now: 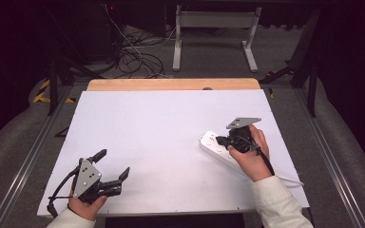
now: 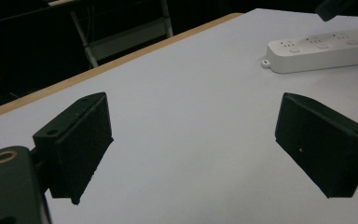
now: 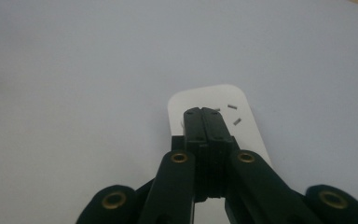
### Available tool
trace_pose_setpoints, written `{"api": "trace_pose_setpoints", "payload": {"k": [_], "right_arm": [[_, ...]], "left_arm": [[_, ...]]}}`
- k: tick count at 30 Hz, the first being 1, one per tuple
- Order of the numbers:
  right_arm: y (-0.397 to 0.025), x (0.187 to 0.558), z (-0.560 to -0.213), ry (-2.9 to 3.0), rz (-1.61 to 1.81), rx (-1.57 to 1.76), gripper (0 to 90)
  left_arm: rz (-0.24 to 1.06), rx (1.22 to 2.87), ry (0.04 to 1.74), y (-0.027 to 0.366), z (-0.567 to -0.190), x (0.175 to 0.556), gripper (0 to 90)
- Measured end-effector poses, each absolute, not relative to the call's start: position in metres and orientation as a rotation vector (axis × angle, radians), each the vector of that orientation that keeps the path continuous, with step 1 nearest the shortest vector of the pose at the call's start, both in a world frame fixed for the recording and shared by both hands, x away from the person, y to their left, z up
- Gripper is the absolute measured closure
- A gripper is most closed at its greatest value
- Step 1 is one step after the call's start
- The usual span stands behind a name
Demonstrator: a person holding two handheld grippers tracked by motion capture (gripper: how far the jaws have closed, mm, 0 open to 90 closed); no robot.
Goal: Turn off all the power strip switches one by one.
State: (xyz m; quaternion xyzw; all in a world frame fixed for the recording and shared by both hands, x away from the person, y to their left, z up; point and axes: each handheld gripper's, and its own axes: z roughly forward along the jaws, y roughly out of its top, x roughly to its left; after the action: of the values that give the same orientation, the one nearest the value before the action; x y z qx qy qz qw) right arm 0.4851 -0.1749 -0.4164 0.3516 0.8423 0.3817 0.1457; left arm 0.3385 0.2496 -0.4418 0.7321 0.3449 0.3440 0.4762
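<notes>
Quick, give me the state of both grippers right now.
Left gripper: open, holding nothing, over the white table.
Right gripper: shut, holding nothing, tips over the power strip.

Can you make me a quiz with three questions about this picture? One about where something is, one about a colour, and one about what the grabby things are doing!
1. Where does the white plastic power strip lie on the white table?
A. toward the right side
B. at the far left corner
C. on the floor

2. What colour is the wooden strip along the table's far edge?
A. blue
B. light brown
C. green

3. How do the jaws of the left gripper stand?
A. pressed together
B. clamped on a cup
C. wide apart

Answers: 1 A, the high view shows it under the right gripper, on the right side. 2 B, the edge looks tan. 3 C, bare table shows between the jaws in the left gripper view.
</notes>
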Motion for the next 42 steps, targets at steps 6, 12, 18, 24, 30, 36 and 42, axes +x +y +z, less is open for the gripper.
{"api": "trace_pose_setpoints", "payload": {"k": [6,12,18,24,30,36,42], "right_arm": [[-0.177,0.484,-0.417,2.43,1.126,1.007,90.0],[-0.176,0.484,-0.416,2.417,1.151,1.011,90.0],[-0.165,0.491,-0.414,2.431,1.164,0.996,90.0],[-0.153,0.5,-0.419,2.45,1.15,0.997,90.0],[-0.147,0.508,-0.428,2.463,1.119,1.022,90.0],[-0.147,0.513,-0.434,2.464,1.1,1.039,90.0],[-0.147,0.515,-0.44,2.469,1.07,1.056,90.0]], "left_arm": [[0.842,1.789,0.838,0.25,-0.441,0.337,11.5],[0.841,1.787,0.842,0.25,-0.442,0.338,11.5],[0.842,1.79,0.84,0.249,-0.442,0.338,11.5],[0.841,1.789,0.841,0.25,-0.442,0.338,11.5],[0.842,1.789,0.839,0.25,-0.442,0.338,11.5],[0.839,1.79,0.84,0.25,-0.442,0.338,11.5],[0.838,1.788,0.843,0.25,-0.442,0.338,11.5]]}}
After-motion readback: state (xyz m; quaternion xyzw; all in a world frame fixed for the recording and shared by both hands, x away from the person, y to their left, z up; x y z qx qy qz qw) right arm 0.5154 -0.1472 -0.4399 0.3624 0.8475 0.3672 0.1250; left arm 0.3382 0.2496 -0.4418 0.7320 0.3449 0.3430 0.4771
